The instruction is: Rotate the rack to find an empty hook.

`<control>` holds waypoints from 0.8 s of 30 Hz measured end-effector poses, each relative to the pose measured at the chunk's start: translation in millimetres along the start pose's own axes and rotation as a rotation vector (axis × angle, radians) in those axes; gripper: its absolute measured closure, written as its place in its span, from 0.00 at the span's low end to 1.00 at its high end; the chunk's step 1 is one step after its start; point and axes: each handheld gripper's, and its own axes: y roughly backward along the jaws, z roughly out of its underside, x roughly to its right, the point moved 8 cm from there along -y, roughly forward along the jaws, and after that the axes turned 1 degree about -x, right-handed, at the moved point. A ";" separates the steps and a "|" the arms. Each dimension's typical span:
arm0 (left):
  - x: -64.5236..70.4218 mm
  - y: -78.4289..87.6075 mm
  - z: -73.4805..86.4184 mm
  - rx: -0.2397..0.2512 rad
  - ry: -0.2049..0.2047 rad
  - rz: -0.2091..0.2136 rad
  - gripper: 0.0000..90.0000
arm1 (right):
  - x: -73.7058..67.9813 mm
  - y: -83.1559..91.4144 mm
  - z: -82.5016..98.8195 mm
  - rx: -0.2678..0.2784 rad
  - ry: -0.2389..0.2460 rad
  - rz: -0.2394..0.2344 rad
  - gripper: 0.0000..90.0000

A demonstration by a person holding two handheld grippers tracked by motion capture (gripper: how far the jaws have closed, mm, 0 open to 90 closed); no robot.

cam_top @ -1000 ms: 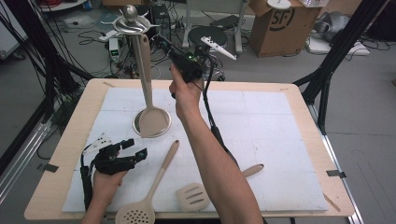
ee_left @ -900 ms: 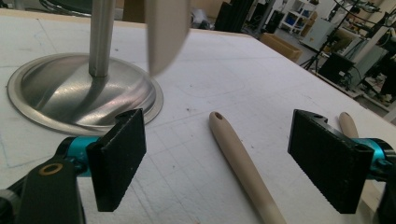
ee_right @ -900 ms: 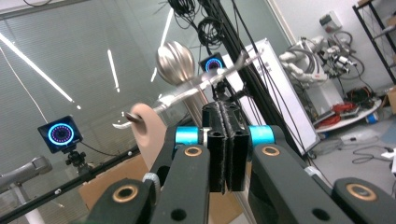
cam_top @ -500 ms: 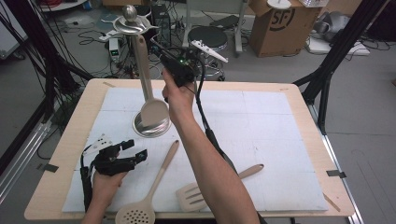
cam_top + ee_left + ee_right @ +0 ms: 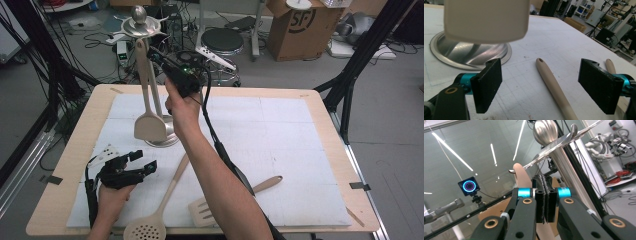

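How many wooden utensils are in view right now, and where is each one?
3: a spatula hanging at the metal stand in the right gripper, a perforated spoon and a slotted turner lying near the table's front edge.

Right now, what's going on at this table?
A person is hanging wooden utensils on a metal stand. The right gripper is shut on the handle of a wooden spatula, holding its top up by one of the stand's hooks; whether it is hooked on, I can't tell. The left gripper rests open on the white mat, facing a wooden skimmer that lies there. A slotted turner also lies on the mat.
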 end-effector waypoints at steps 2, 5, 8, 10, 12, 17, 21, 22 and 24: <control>0.1 -0.2 0.1 -0.001 -0.001 0.001 0.22 | -1.0 0.2 -0.3 -0.001 0.000 0.004 1.00; 0.2 0.1 0.0 0.000 -0.002 0.000 0.22 | -2.2 -0.2 -0.5 0.002 0.021 0.012 1.00; 0.1 0.5 0.1 -0.001 -0.002 -0.002 0.22 | -3.4 -0.4 0.2 -0.003 0.027 0.015 1.00; 0.5 0.6 -0.2 0.006 0.001 -0.002 0.22 | -3.5 -0.6 0.4 -0.014 0.055 0.023 1.00; -0.1 1.7 -0.1 0.002 -0.002 -0.003 0.22 | -1.0 1.0 0.2 -0.033 0.064 0.036 1.00; -0.6 4.3 0.4 0.006 0.000 -0.007 0.22 | 15.3 8.8 -13.1 0.002 0.040 0.068 1.00; -1.4 7.0 0.8 0.014 0.010 -0.014 0.22 | 27.3 15.2 -27.5 0.039 0.027 0.089 1.00; -1.8 7.6 0.9 0.015 0.008 -0.018 0.22 | 29.6 16.4 -30.4 0.045 0.021 0.091 1.00; -1.8 8.3 1.4 0.013 0.008 -0.019 0.22 | 33.6 17.8 -35.8 0.052 0.020 0.093 1.00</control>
